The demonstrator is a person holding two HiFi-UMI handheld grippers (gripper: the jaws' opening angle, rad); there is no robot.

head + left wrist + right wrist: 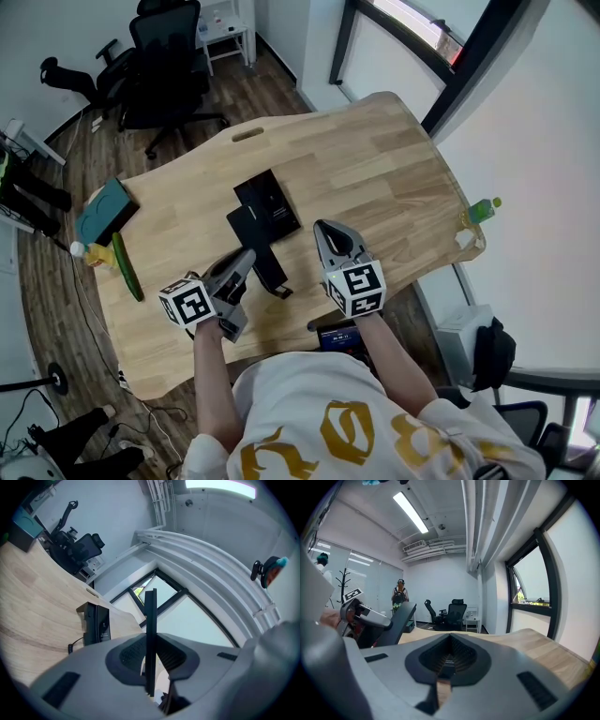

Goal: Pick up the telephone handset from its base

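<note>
Jaws of the left gripper are clamped on the telephone handset, which is lifted off the base. Its own view shows the handset edge-on, a thin dark slab rising straight up out of the pads, with the base left on the table at centre left and a cord trailing from it. From the head view the handset is only a dark strip below the base, near the frame's centre. The right gripper sits just right of the base, apart from it; its own view shows the jaws drawn together on nothing, and at its left edge the left gripper with the handset slanting up. That view also takes in a person standing far back, and office chairs. Bare wood of the table stretches above and right of the base. The left rim carries a teal box and a green cucumber-shaped thing; a green bottle stands at the right rim.
</note>
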